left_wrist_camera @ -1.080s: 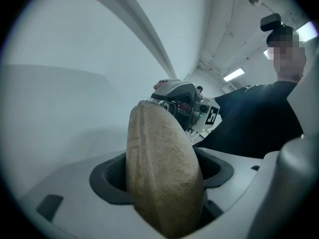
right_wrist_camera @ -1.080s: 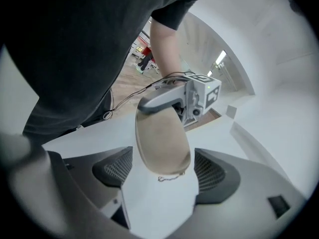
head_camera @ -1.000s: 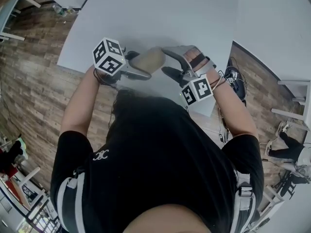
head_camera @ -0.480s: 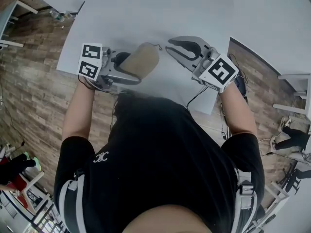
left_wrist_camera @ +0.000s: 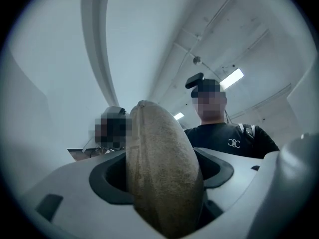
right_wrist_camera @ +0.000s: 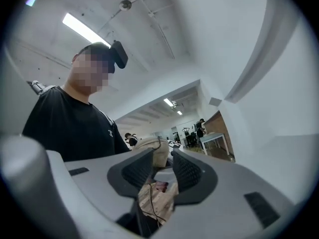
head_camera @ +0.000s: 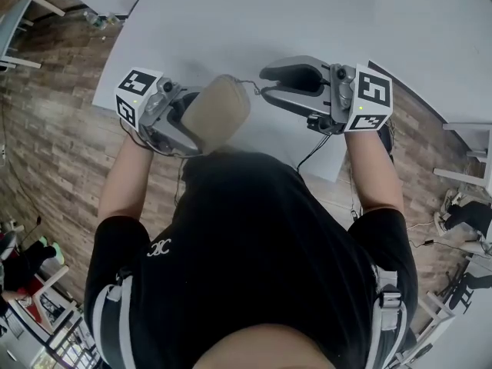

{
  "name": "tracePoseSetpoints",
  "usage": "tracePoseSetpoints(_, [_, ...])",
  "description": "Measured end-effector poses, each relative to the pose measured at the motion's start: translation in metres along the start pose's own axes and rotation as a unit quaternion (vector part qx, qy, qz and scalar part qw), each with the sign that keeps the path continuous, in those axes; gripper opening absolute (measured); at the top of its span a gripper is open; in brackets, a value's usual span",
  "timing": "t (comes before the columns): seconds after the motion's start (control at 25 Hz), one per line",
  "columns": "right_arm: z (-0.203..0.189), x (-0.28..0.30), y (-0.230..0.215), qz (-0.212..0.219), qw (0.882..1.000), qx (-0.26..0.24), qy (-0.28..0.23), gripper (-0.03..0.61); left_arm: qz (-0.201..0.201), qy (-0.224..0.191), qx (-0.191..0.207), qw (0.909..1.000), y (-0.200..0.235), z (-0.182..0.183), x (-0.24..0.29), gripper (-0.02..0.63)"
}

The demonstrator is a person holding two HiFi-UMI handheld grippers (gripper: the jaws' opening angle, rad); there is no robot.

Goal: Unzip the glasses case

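Above the white counter (head_camera: 254, 21), the left hand-held gripper (left_wrist_camera: 162, 171) is clamped on the tan glasses case (head_camera: 217, 110). The case stands on edge between its jaws, shut, so its inside is unseen. Just beside the case's corded end, the right hand-held gripper (right_wrist_camera: 160, 168) has its jaws narrowly apart and opening, pressing on nothing.

The left gripper (left_wrist_camera: 162, 193) has its jaws clamped on the tan glasses case (left_wrist_camera: 162, 171), a person in a black shirt (left_wrist_camera: 227, 141) behind.
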State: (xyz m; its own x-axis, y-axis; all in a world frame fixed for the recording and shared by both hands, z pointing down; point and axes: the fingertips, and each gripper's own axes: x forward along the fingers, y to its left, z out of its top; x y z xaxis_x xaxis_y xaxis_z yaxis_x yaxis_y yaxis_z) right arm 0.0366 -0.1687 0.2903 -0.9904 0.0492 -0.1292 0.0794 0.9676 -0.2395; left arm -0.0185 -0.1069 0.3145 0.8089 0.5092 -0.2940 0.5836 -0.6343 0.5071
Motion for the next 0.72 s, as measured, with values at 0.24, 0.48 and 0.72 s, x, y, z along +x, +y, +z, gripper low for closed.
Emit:
tracePoseSetpoints(0.24, [-0.003,0.019,0.007,0.031,0.999,-0.017,0.014,0.147,-0.002,0.005,-0.012,0.9999,0.001,-0.005,-0.008,0.365])
tracePoseSetpoints(0.48, [-0.003,0.02,0.008,0.048,0.998,-0.024,0.018,0.087,-0.005,0.011,-0.03,0.9995,0.006,-0.009,-0.005,0.365])
tracePoseSetpoints(0.72, [-0.01,0.02,0.007,0.042,0.998,-0.032,0.031,0.078,0.003,0.016,-0.042,0.999,0.01,-0.016,-0.005,0.365])
